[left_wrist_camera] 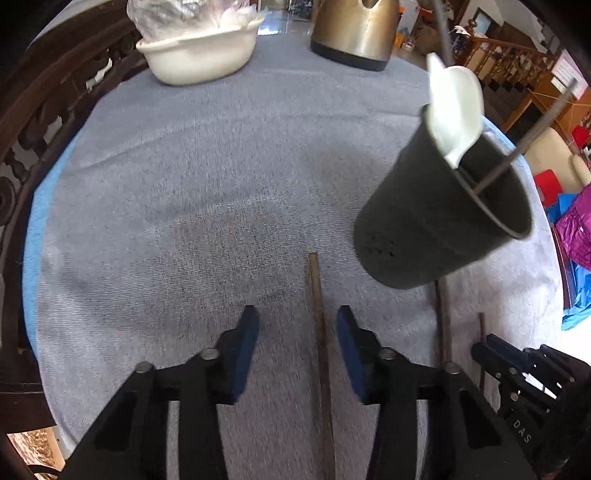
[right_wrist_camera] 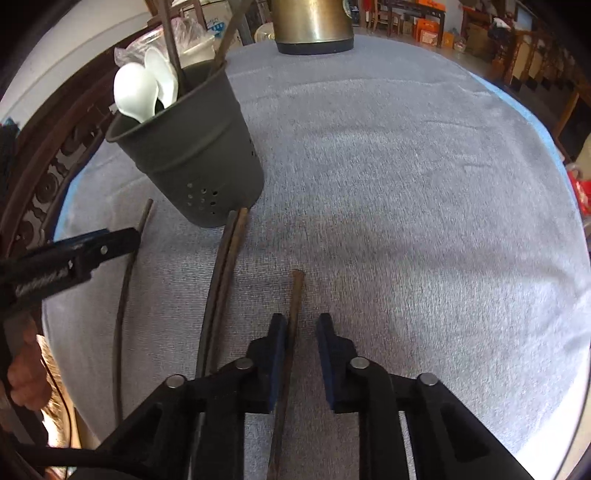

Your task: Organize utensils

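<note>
The chopstick (right_wrist_camera: 293, 314) you want lies flat on the grey cloth of the tabletop (right_wrist_camera: 406, 184), pointing away from you, to the right of the dark utensil holder (right_wrist_camera: 192, 155). In the right wrist view it runs between the fingers of the right gripper (right_wrist_camera: 302, 334), hard against the left pad while the right pad stands clear of it, so the jaws are narrow but I judge the pinch is not yet made. Finish the squeeze before you lift, and keep the gripper steeply down so the thin stick does not roll out.

A second chopstick (left_wrist_camera: 319, 332) lies between the fingers of the left gripper (left_wrist_camera: 297, 336), whose jaws stand half open with gaps on both sides; nothing is held there. Centre it, then close.

Two more chopsticks (right_wrist_camera: 225, 266) lie side by side just left of the right gripper, their far tips touching the foot of the holder. Avoid nudging them.

The holder already carries white spoons (right_wrist_camera: 142, 88) and upright sticks, so aim for the free side of its mouth. A metal kettle (right_wrist_camera: 314, 29) and a white basin (left_wrist_camera: 199, 55) stand at the far edge, well apart.
</note>
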Demonstrator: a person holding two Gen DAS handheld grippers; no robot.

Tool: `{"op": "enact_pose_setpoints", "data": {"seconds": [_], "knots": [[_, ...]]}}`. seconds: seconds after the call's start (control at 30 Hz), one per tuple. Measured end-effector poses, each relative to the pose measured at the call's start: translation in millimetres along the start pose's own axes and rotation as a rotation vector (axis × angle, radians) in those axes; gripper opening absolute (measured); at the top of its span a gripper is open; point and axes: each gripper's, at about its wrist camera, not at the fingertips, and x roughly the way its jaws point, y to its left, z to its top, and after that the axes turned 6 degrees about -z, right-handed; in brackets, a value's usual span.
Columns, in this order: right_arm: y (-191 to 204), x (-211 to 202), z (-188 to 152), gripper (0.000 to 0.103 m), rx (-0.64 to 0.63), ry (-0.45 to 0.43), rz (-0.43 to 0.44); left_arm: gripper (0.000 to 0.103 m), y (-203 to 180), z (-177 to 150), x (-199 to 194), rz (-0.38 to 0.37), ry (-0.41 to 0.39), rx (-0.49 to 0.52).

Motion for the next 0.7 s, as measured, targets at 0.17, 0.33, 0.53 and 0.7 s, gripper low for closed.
{"op": "enact_pose_setpoints", "data": {"seconds": [0.17, 0.33, 0.53, 0.7], "knots": [[9.9, 3.8, 5.3, 0.008, -0.045, -0.009, -0.015, 0.034, -2.6, 9.5, 9.6, -0.016, 0.005, 0.021], [0.3, 5.2, 8.8, 0.006, -0.001, -0.011, 0.062, 0.015, -4.1, 17.2, 13.2, -0.005, -0.005, 0.039], [-38.1, -5.9, 13.9, 0.006, 0.134, -0.045, 0.192, 0.006, 0.2, 20.7, 8.7, -0.055, -0.038, -0.005], [-61.8, -18.9, 13.7, 0.006, 0.2, -0.109, 0.237, 0.005, -12.8, 10.4, -34.1, -0.059, -0.143, 0.026]]}}
